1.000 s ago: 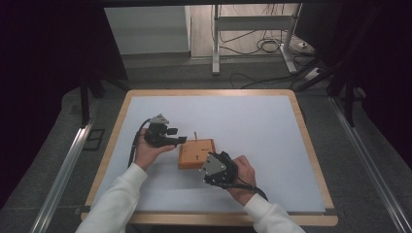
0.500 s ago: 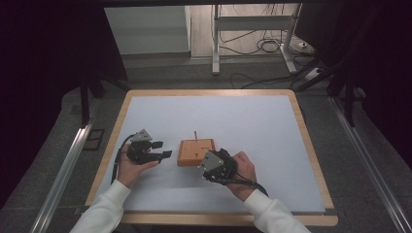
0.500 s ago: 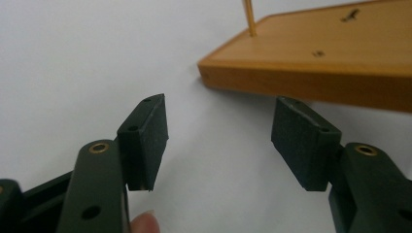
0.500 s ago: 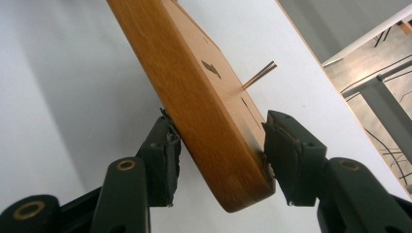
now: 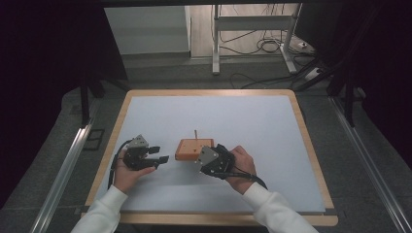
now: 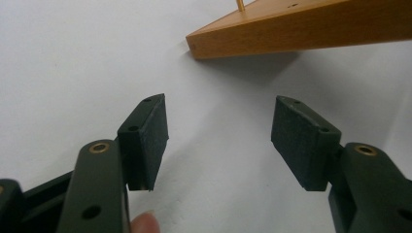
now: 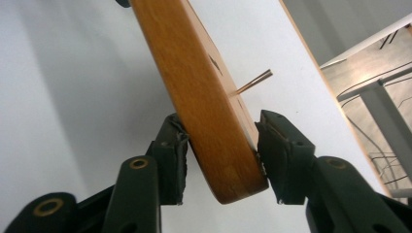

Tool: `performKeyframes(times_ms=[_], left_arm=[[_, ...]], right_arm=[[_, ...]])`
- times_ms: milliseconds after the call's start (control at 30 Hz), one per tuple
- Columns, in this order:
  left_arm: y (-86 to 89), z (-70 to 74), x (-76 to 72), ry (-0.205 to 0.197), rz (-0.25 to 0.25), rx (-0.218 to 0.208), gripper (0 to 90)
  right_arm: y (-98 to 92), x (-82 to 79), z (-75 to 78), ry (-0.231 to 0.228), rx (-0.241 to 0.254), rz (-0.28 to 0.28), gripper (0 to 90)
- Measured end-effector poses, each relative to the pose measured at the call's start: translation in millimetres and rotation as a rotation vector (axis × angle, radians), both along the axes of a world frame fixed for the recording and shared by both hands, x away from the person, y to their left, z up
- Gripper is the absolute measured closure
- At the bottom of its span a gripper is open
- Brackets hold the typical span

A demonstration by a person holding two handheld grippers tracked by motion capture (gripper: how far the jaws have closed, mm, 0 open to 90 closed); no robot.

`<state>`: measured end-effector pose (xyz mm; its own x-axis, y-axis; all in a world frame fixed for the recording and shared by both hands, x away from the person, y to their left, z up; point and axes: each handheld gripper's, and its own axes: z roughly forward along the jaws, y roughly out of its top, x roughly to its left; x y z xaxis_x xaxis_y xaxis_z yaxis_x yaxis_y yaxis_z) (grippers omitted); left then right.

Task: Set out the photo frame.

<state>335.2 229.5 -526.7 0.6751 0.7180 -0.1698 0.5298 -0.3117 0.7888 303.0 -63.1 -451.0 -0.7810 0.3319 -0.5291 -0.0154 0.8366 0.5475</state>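
The right claw (image 7: pixel 221 160) grips a corner of the wooden block (image 5: pixel 193 149); the left claw (image 6: pixel 218 141) stands wide and empty. The corner could slip, snapping the thin peg (image 7: pixel 252 81).

The block (image 7: pixel 204 97) is wood with a smooth, faintly glossy orange-brown finish and visible grain along its edge. A thin peg (image 7: pixel 252 81) rising from its top looks like pale wood. The mat (image 5: pixel 243 126) under the block is matt white, paper-like and smooth, framed by a light wood rim (image 5: pixel 209 92). Beside the block, the gripper pads (image 6: pixel 303 138) are matt black with a fine rough texture, the arms smooth dark plastic with brass-coloured inserts (image 6: pixel 98 147). The sleeves (image 5: pixel 272 211) are white cloth.
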Motion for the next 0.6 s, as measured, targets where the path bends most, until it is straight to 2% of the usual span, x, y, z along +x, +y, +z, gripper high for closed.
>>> performKeyframes(times_ms=[100,200,400,600], left_arm=[[-0.3,-1.2,0.3,0.008,0.000,-0.001,38.1],[0.2,-1.6,0.7,0.007,-0.002,-0.003,38.0],[1.6,-2.2,0.5,0.012,0.005,-0.008,38.0],[2.7,-3.4,1.1,0.012,0.009,-0.011,38.0]], right_arm=[[2.1,2.5,4.6,-0.012,-0.014,0.004,57.8],[3.7,7.9,9.7,0.001,-0.020,0.018,59.3],[10.3,13.7,16.5,-0.005,-0.047,0.031,63.1],[17.4,17.6,19.9,-0.024,-0.074,0.040,66.3]])
